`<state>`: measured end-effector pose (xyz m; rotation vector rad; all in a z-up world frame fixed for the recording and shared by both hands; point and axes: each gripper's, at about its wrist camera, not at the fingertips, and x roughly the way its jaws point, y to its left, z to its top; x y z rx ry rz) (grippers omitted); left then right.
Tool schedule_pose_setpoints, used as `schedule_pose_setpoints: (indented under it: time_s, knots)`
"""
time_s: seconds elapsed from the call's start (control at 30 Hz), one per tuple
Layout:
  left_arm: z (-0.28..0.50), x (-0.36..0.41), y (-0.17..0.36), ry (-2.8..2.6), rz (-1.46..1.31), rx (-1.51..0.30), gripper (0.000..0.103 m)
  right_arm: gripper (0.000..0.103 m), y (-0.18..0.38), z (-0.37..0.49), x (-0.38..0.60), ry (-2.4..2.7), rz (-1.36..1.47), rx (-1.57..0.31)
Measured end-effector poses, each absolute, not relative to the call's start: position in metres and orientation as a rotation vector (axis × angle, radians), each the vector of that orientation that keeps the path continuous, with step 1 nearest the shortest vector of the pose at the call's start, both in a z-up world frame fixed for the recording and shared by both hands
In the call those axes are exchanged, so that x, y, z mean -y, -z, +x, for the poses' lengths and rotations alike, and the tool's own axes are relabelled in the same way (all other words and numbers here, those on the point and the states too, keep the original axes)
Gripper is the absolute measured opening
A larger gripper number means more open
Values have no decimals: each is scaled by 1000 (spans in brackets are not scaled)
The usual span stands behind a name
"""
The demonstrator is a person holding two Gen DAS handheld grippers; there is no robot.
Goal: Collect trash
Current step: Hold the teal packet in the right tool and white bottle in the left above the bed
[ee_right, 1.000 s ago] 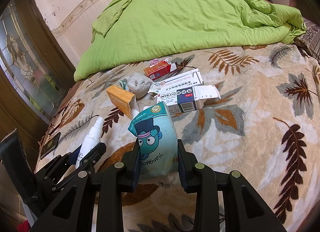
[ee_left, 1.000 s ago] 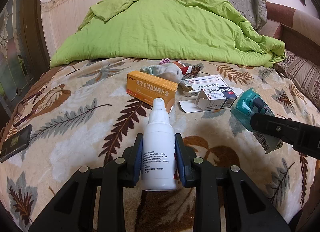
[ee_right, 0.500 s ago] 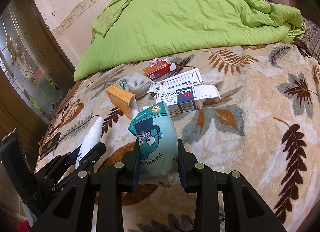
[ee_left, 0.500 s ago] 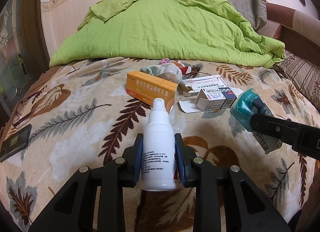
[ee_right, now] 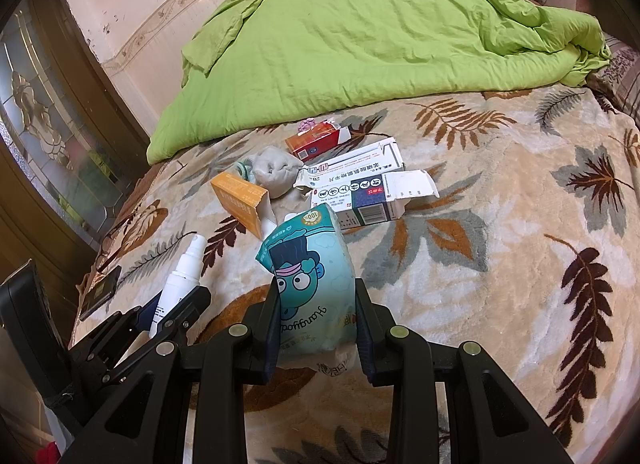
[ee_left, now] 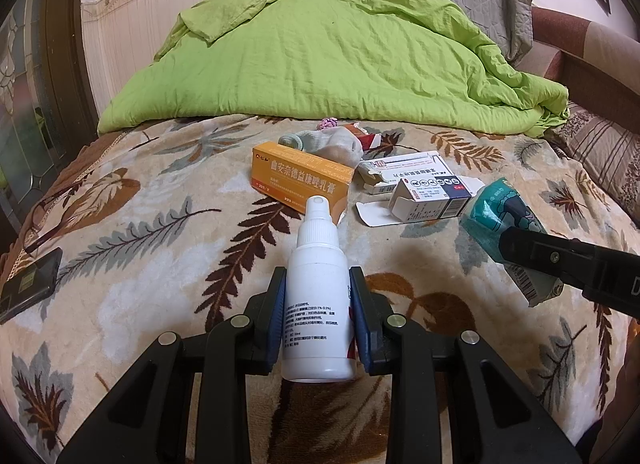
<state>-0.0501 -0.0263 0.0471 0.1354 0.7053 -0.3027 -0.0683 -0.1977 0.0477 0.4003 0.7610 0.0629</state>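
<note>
- Presently, left gripper [ee_left: 318, 314]: jaws closed on a white spray bottle [ee_left: 318, 304], gripped at mid-body, nozzle pointing away, held above the leaf-patterned blanket [ee_left: 160, 264].
- Right gripper [ee_right: 316, 328]: jaws clamped on a teal cartoon-printed packet [ee_right: 310, 280], also off the blanket.
- Remaining on blanket: orange box [ee_left: 300, 180], blue-and-white carton [ee_left: 432, 198], white carton [ee_right: 356, 166], red pack [ee_right: 316, 142], balled sock [ee_right: 274, 170].
- Green duvet [ee_left: 340, 64] heaped behind.
</note>
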Motion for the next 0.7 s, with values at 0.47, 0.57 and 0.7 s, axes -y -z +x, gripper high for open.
schedule_pose_setpoints:
  time_s: [0.47,0.57,0.7]
  knots:
    - [-53,29,-47,304,134,-703,29,34,-49,-71,204,-51,416,-755]
    - [-53,28,-48,304,135,-703,29,34,-49,-71,204,-46,418,-754]
    - [-53,28,-47,306,134,-703,29,34,-50,-73,205,-40,419,-752]
